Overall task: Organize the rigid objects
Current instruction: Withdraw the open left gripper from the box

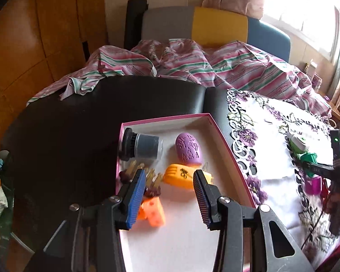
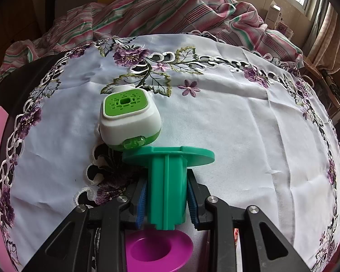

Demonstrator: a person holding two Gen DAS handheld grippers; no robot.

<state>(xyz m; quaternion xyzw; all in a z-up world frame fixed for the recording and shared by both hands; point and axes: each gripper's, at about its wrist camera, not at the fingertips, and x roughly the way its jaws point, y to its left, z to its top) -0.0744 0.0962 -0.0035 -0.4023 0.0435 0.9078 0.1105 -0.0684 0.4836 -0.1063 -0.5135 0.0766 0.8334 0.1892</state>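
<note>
1. Over the pink box (image 1: 212,122), in the left wrist view, the left gripper (image 1: 170,195) hangs with its jaws apart and nothing between them. Below it lie a purple egg (image 1: 188,146), a yellow toy (image 1: 183,176), an orange block (image 1: 153,213) and a dark jar (image 1: 140,146), likely put there to keep them together.

2. On the flowered cloth (image 2: 238,117), in the right wrist view, the right gripper (image 2: 167,200) is clamped on a green spool (image 2: 167,174), perhaps ready to carry it to the box. A green and white gadget (image 2: 129,117) sits just past the spool, touching its rim. A purple spool (image 2: 158,249) lies under the gripper.
</note>
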